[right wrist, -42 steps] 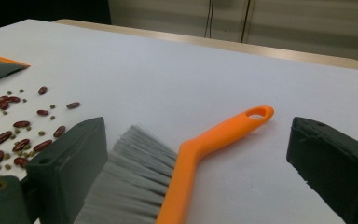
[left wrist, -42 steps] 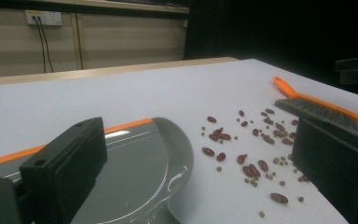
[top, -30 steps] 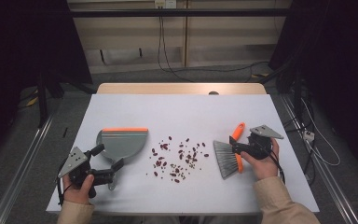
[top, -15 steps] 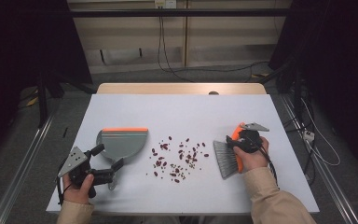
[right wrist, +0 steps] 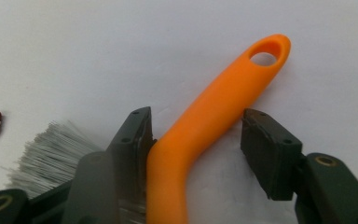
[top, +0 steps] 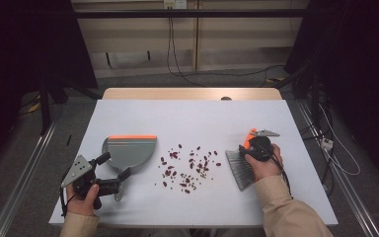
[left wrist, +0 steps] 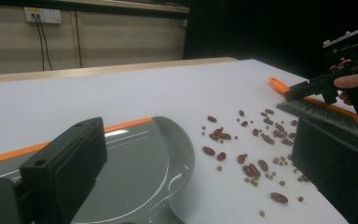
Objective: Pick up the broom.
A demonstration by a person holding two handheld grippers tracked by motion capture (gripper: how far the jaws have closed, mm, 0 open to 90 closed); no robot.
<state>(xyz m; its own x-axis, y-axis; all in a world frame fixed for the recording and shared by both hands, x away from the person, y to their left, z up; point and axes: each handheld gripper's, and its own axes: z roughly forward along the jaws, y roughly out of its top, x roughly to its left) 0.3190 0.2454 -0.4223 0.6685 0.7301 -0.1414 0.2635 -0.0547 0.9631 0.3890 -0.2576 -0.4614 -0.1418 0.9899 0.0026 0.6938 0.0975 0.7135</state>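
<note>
No writing was legible. The right gripper [right wrist: 196,135], jaws just closing, straddled the brush [right wrist: 205,135], not gripping; open table [top: 192,118] lay beyond. The left gripper [top: 116,168] gaped empty.

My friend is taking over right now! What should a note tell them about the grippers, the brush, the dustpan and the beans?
Right hand-held gripper: jaws have just been closing around the orange brush handle; one pad touches it, the other stands apart, so no grip yet.
Left hand-held gripper: open, at the grey dustpan, its handle between the jaws, not gripped.
Brush lies flat on the table, right of the beans.
Done: both tools reached.
Left: grip the brush, grip the dustpan, sweep the scattered beans into it.
</note>
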